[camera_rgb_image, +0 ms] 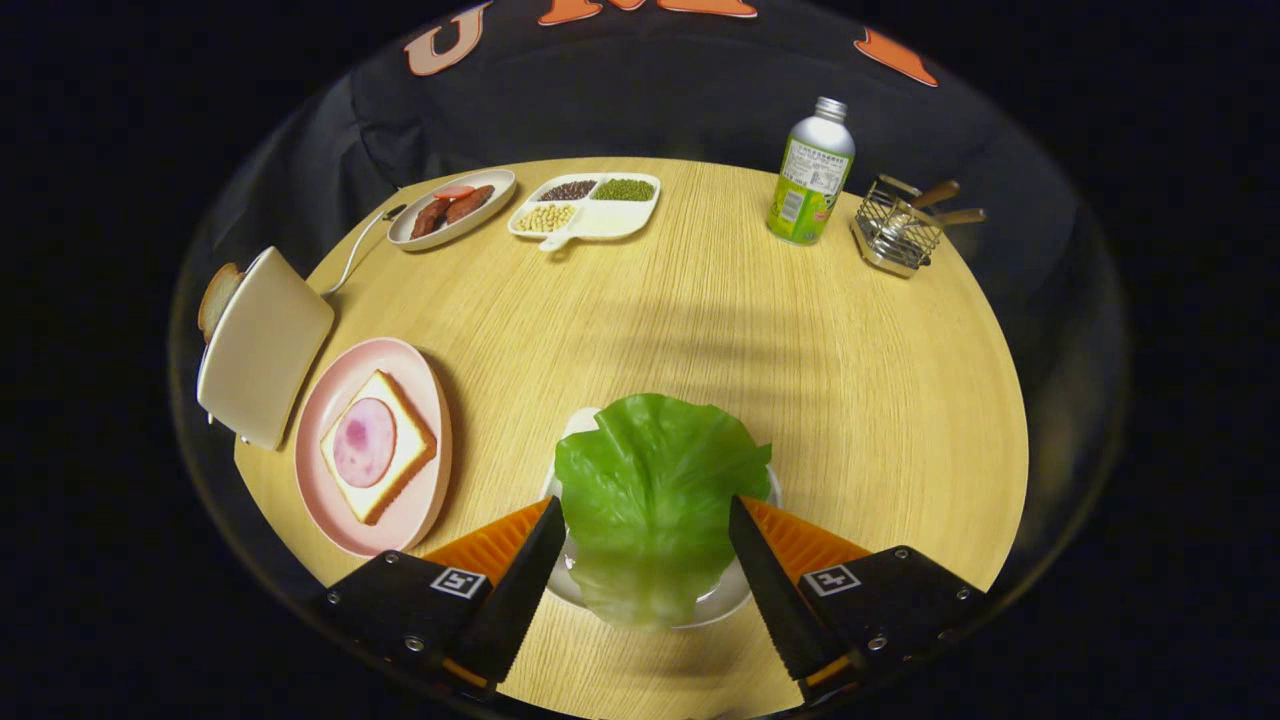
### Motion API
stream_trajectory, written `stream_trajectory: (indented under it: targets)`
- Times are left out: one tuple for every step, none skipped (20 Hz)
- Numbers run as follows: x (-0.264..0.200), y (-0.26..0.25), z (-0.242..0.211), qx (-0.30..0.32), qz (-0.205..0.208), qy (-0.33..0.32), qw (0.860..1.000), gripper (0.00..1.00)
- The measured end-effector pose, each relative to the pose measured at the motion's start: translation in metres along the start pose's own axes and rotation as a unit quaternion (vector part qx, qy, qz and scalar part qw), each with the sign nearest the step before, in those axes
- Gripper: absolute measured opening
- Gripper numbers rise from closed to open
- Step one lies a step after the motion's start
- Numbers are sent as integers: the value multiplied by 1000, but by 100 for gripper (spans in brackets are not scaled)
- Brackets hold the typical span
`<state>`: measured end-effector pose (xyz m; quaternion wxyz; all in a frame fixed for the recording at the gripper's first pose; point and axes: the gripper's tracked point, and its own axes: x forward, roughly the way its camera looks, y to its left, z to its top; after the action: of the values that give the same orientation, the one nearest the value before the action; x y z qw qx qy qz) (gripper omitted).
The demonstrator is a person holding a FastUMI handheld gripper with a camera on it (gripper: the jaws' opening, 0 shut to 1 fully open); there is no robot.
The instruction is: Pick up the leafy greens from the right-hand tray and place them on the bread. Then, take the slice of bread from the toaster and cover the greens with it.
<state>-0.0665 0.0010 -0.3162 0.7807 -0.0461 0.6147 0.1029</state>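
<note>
Lettuce, a broad crinkled leaf with a glossy, veined surface, lies in the lower middle of the frame on a small round white tray whose rim peeks out beneath it. The gripper hovers over it with its fingers spread apart, one on each side of the leaf; their tips sit at the leaf's edges, and whether they touch it cannot be told. The inner faces of the fingers are ridged like saw teeth.

At the left of the frame an oval pink plate carries a square slice of bread with a brown crust, topped by a round pink slice of ham. Just beyond the plate stands a smooth cream toaster, a second bread slice sticking out of its far side and a white cord trailing behind.

Toward the upper middle, an oval dish holds reddish-brown sausage pieces, and beside it a white divided tray holds dark, green and pale beans in separate compartments. In the upper right stand a metal bottle with a green label and a wire basket with wooden-handled utensils.

All rest on a round desk of pale, fine-grained wood, backed by black cloth.
</note>
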Motion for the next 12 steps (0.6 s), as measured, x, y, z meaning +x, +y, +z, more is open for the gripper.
stream_trajectory:
  targets:
    - [4,-1,-4,1,0,10,1000,99]
    - [8,-2,-6,2,-1,17,1000,99]
    - [12,-3,-7,0,-2,22,1000,98]
    - [15,-4,-8,-1,-4,26,1000,97]
    - [20,-5,-11,-6,-9,29,1000,97]
    - [18,-5,-10,-9,-9,27,1000,94]
    - [20,-5,-7,-12,-8,25,1000,94]
    - [18,-5,-6,-14,-7,21,1000,91]
    - [19,-5,-8,-15,-7,21,1000,90]
    - [19,-6,-6,-16,-6,15,1000,85]
    - [19,-6,-6,-15,-8,15,1000,82]
    - [19,-6,-4,-13,-9,12,1000,73]
